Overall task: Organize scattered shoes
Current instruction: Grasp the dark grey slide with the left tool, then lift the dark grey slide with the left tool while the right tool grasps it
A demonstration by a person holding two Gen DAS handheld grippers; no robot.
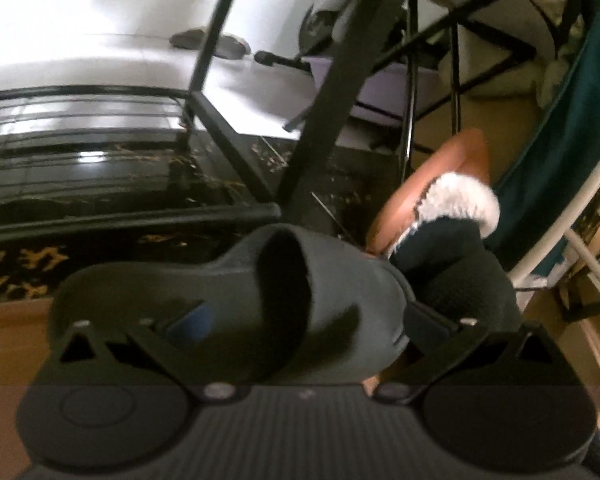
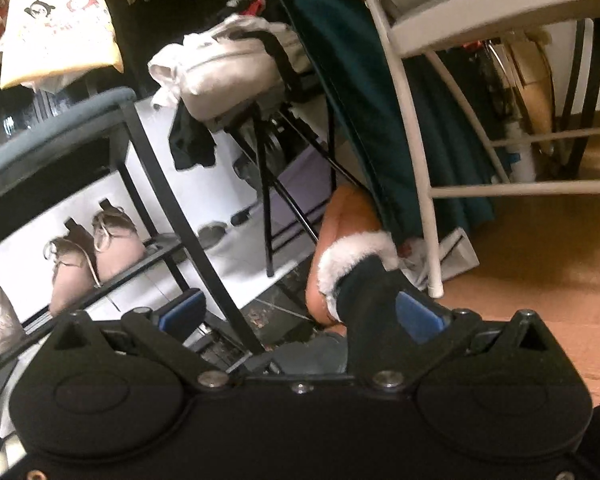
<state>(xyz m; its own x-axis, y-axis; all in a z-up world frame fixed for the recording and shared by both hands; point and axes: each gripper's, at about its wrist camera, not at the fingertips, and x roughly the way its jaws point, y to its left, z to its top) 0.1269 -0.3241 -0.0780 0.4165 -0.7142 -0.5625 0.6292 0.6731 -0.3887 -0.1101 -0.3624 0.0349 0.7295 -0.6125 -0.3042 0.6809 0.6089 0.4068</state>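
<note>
Grey slipper (image 1: pixel 300 300) between left hand-held gripper (image 1: pixel 312 320) fingers

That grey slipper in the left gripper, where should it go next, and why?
Probably forward onto the shoe rack. The left gripper is closed around the grey slipper, and the rack's bars just ahead look bare there, while a pink pair already sits on a shelf.

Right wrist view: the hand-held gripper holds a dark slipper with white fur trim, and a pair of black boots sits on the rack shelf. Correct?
Not quite. The pair on the rack shelf is pale pink lace-up shoes, not black boots, as the right wrist view shows. The right hand-held gripper does hold the fur-trimmed dark slipper.
</note>
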